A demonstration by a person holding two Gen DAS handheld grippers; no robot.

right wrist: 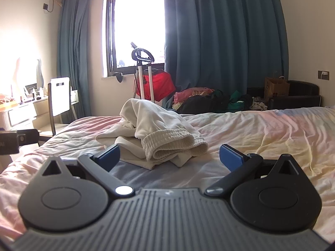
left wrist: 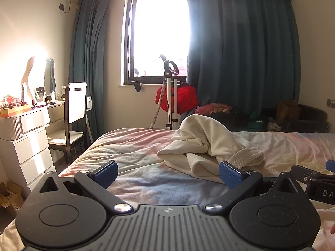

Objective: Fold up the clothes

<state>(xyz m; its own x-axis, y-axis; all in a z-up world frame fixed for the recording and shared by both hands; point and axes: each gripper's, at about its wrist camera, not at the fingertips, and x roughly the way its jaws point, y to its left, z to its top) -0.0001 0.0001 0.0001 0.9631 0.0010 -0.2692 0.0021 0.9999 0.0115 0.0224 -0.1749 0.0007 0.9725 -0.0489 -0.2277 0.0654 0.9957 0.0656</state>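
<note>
I am holding the left gripper (left wrist: 168,173) and right gripper (right wrist: 169,155) released, jaws wide, nothing between them. The cream garment (right wrist: 155,129) is lying crumpled on the bed (right wrist: 261,138) at twelve o'clock — I am planning to pinch its elastic waistband (right wrist: 173,144) corners and spread it flat.

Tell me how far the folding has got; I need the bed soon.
Nothing looks folded: the cream garment lies crumpled on the bedspread. Nothing is in hand: the left gripper and right gripper are both open and empty, short of it. Grasping, spreading and folding all remain.
</note>
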